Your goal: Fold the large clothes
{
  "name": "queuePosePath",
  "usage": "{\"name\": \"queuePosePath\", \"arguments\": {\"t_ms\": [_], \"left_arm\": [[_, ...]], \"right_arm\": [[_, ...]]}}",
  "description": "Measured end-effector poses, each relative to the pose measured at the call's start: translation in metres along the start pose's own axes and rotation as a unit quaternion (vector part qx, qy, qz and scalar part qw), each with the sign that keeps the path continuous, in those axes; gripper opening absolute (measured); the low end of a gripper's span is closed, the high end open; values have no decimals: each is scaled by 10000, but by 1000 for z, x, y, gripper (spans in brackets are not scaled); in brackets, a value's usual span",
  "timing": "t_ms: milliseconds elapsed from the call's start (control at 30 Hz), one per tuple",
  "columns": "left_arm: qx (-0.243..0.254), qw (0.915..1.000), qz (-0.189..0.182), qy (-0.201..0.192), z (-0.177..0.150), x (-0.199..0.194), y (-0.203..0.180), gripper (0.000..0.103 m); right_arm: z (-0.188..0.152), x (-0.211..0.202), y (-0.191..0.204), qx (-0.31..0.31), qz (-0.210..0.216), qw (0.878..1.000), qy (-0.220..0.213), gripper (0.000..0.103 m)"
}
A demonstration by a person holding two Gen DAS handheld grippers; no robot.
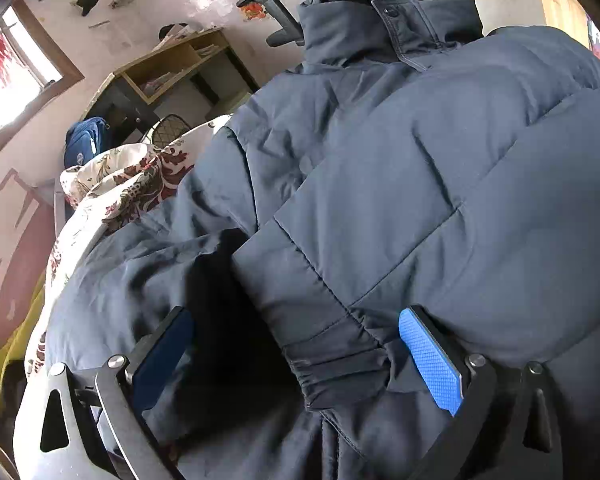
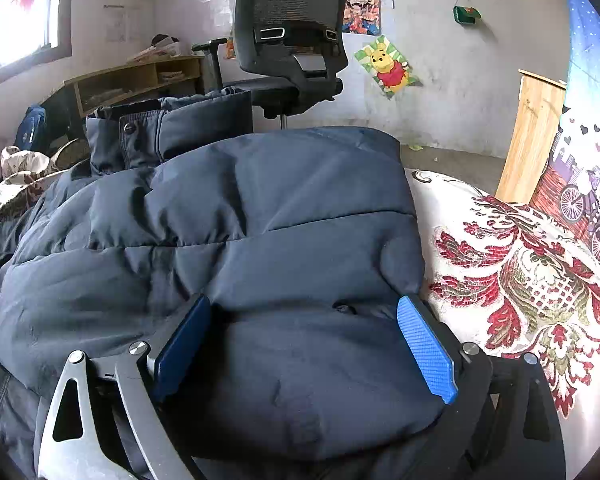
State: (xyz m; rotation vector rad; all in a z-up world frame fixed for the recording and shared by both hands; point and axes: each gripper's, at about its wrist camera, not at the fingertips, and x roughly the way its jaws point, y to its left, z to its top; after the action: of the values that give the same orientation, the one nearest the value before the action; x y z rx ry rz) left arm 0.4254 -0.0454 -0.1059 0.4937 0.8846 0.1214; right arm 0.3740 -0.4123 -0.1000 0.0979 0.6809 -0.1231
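On the left, the floral red-and-cream bedspread (image 1: 112, 184) bunches up beside the dark navy quilted puffer jacket (image 1: 440, 168), which lies spread across the bed and fills most of both views, its stand-up collar (image 1: 384, 20) pointing away toward the black mesh office chair (image 2: 296, 40). The left gripper (image 1: 296, 344) stands wide apart — its blue-padded fingers (image 1: 430, 360) straddle the jacket's elasticated sleeve cuff (image 1: 336, 364), one finger on each side, without pinching it; whether the pads touch the fabric cannot be told. Further right, the right gripper (image 2: 304, 340) is likewise spread wide, its fingers (image 2: 426, 350) pressed down against a folded, puffy panel of the jacket that bulges between them, not clamped. At the far right the bedspread lies flat — just beside the jacket's edge.
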Motion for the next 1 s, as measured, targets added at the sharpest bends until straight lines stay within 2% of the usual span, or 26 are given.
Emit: {"name": "queuePosePath", "arguments": {"t_ms": [233, 400, 467, 600, 733, 1000], "left_arm": [[2, 10000, 32, -26, 0, 0, -1, 103], [33, 10000, -1, 2, 1, -6, 2, 103], [-50, 9999, -75, 59, 1, -13, 9, 103], [-446, 9987, -252, 32, -5, -37, 35, 103], [-735, 9971, -178, -93, -22, -62, 67, 103], [-1234, 9921, 224, 29, -66, -89, 130, 103]], "right_arm": [[-1, -3, 0, -8, -15, 10000, -13, 93], [-3, -10, 2, -69, -181, 9998, -55, 95], [-2, -12, 5, -114, -315, 9994, -41, 97], [8, -22, 15, -223, -507, 9980, 314, 97], [15, -52, 37, -442, -252, 9985, 196, 98], [37, -100, 110, -601, 891, 9942, 50, 98]]}}
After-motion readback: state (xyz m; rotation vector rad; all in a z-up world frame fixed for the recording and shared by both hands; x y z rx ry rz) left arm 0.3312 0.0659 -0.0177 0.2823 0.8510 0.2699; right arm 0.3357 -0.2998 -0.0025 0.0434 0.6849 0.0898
